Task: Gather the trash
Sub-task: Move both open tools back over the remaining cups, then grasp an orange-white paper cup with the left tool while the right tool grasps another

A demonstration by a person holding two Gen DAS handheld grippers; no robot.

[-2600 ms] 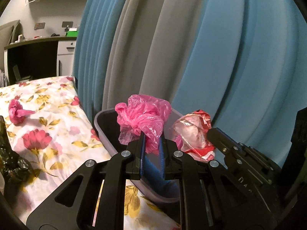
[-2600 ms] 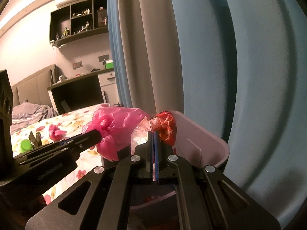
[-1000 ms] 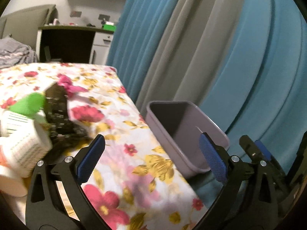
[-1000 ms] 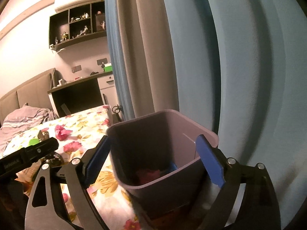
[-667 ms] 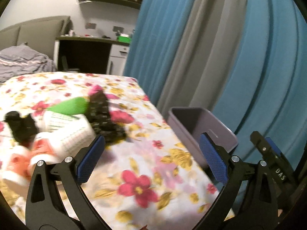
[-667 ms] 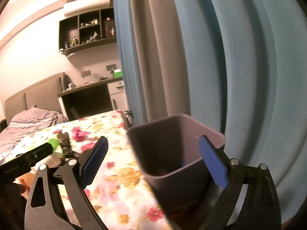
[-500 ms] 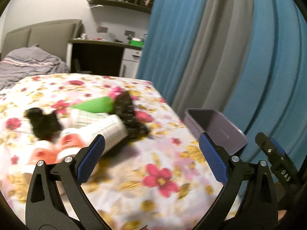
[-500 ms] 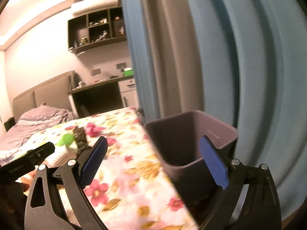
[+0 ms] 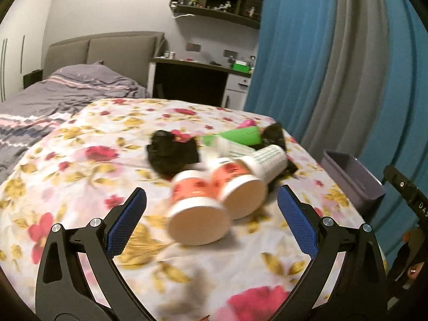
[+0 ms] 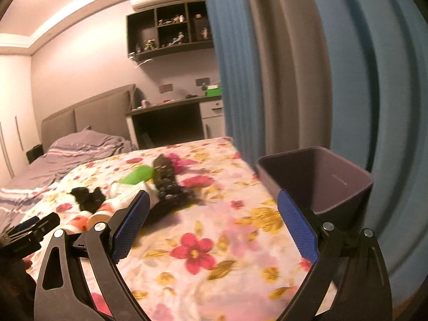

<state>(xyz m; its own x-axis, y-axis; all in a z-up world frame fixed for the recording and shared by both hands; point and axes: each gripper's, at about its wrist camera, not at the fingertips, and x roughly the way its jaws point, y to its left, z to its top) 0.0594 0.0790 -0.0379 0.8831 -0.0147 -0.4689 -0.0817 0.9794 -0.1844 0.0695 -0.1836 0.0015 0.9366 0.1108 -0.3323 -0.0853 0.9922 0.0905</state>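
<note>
left gripper (image 9: pixel 211 219) hangs over the floral sheet (image 9: pixel 80 165), jaws spread wide and empty, facing two orange-labelled cups (image 9: pixel 214 200) lying beside black wrappers (image 9: pixel 171 155). right gripper (image 10: pixel 211 224), equally wide, sits near the purple bin (image 10: pixel 315 182) by the curtain (image 10: pixel 347 80).

The pile of trash on the flowered sheet (image 9: pixel 80 160) is showing with motion blur in both views, so the print on the orange-and-white cups (image 9: pixel 214 195) is not readable and the black crumpled thing (image 9: pixel 171 155) cannot be identified. The inside of the grey bin (image 10: pixel 321 179) is lying in shadow and its bottom is being covered by the right gripper (image 10: pixel 212 223), while in the left wrist view the bin's lower part is hiding behind the sheet's edge. The figures on the wall shelf (image 10: pixel 171 26) are too small to tell.
</note>
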